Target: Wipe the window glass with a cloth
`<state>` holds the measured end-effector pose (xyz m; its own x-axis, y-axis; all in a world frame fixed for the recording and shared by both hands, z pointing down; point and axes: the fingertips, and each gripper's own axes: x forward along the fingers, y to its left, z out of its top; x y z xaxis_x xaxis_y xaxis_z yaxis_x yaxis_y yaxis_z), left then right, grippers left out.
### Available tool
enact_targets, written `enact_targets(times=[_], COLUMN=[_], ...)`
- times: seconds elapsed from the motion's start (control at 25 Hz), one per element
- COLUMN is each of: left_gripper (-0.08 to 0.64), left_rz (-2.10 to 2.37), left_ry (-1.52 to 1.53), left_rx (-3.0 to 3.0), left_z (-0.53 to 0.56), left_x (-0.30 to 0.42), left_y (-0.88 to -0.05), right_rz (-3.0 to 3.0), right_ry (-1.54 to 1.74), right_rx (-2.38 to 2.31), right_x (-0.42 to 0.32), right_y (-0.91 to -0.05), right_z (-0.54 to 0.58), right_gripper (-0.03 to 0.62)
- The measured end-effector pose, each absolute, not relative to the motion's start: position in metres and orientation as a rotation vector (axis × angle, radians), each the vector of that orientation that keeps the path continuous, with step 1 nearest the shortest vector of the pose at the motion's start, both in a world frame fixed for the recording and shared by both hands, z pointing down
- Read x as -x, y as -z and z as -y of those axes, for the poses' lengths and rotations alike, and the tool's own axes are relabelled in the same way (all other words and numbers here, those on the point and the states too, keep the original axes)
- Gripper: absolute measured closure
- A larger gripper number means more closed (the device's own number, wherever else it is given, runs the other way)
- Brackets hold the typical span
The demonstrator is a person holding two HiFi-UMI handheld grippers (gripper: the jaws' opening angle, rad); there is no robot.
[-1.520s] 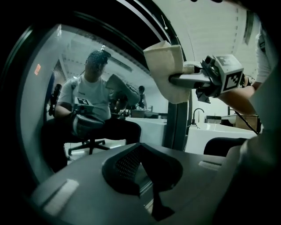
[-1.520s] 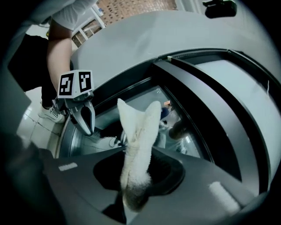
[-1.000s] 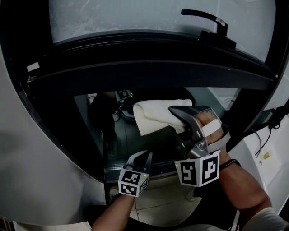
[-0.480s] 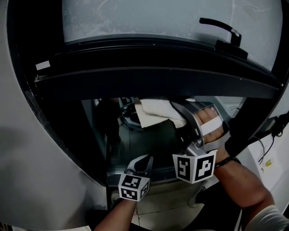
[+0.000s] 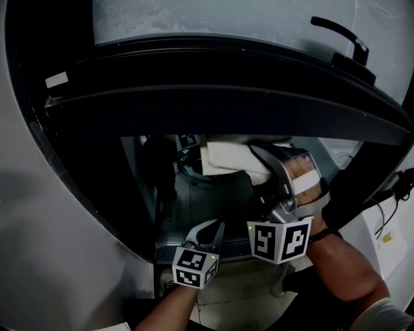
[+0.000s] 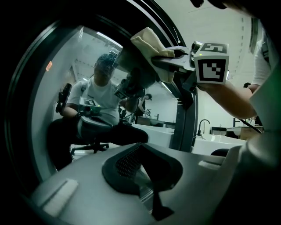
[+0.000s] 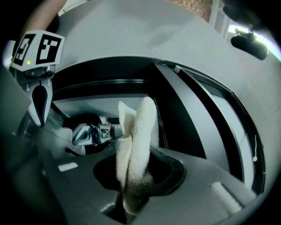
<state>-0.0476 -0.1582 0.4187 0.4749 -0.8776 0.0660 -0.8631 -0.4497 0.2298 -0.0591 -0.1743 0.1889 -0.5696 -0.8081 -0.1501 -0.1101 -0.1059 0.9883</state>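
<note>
The window glass is a dark lower pane under a thick black frame bar. A folded white cloth is pressed flat on the glass just under that bar. My right gripper is shut on the cloth, and the cloth stands up between its jaws in the right gripper view. My left gripper hangs low by the pane's bottom edge, away from the cloth. Its jaws are shut on nothing. From the left gripper view, the cloth and the right gripper sit high on the glass.
A black window handle juts out at the upper right, beside a frosted upper pane. A pale wall flanks the frame on the left. Dark cables hang at the right. The glass reflects a seated person.
My right gripper has slid the cloth up the glass until its top edge tucks under the black frame bar. The left gripper has stayed low, almost still.
</note>
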Motion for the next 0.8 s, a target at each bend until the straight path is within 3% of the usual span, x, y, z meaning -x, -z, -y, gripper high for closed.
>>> enact_targets(times=[0.8], left_gripper=[0.543], left_rz=[1.509], left_ry=[0.098], left_rx=[-2.468], left_z=[0.165], left_x=[0.062], left_y=[-0.432], right_rz=[1.760], right_ry=[1.739], right_rx=[-1.121], right_x=[0.064], right_y=[-0.199], right_z=[0.180], right_gripper=[0.492])
